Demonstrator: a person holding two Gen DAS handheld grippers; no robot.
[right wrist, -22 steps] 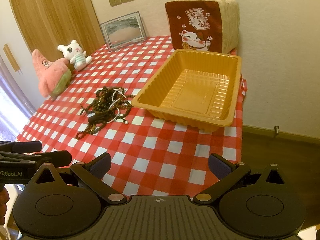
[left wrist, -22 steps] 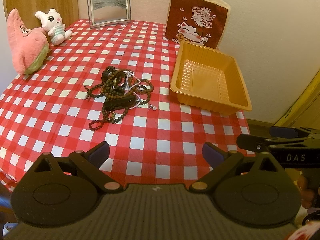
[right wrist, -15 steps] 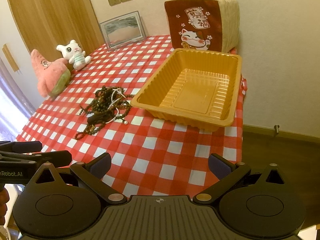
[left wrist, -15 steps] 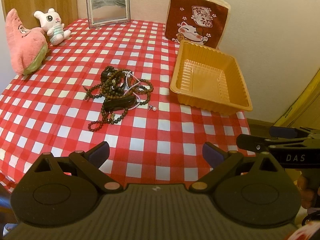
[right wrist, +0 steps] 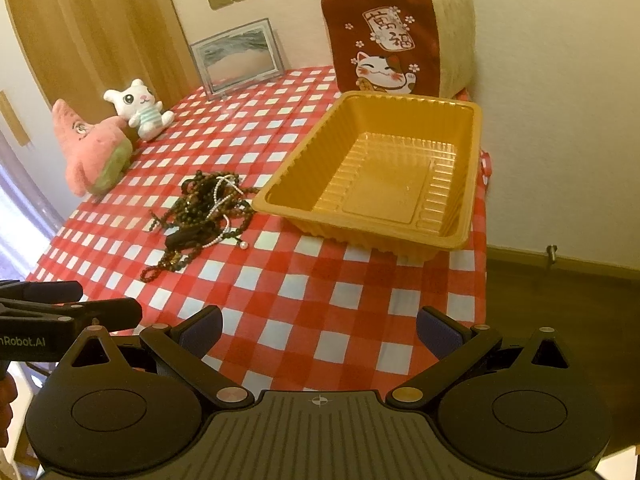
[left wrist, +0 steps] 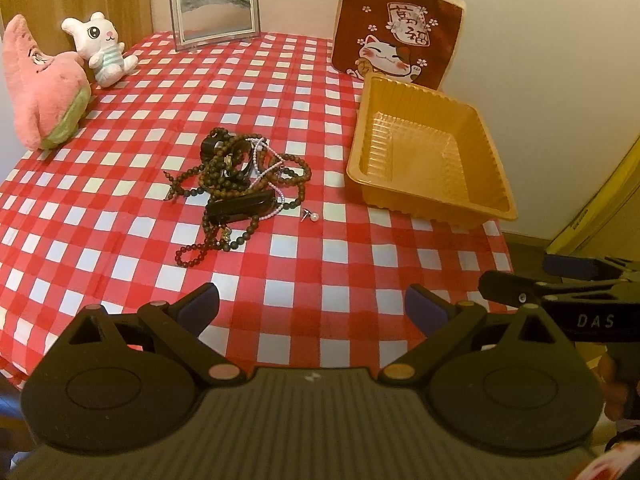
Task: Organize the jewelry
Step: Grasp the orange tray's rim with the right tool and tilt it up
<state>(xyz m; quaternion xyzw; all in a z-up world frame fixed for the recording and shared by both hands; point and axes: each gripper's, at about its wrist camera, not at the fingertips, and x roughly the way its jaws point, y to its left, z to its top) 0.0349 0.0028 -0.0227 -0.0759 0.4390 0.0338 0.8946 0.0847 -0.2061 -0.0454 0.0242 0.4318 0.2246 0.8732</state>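
- Left gripper (left wrist: 312, 308): jaws spread wide, nothing between them, held above the near edge of the checked tablecloth (left wrist: 280, 92).
- Right gripper (right wrist: 318, 330): jaws likewise spread, holding nothing, beside the left one at the same table edge.
- Ahead and far left of the left claw: pink star plush (left wrist: 42, 88), with a white bunny plush (left wrist: 100, 54) leaning just beside it.
- Far end, ahead: framed sand picture (left wrist: 214, 12) standing upright.
- Directly ahead of the left claw: jewelry pile (left wrist: 240, 188), tangled dark bead strands, a pink-white bead string and a black band; approach unobstructed.
- Pearl stud earring (left wrist: 310, 216) lies just right of the pile, apart.
- Ahead-right: orange tray (left wrist: 492, 196), nothing in it.
- Behind the tray: cat-print cushion (left wrist: 396, 32).
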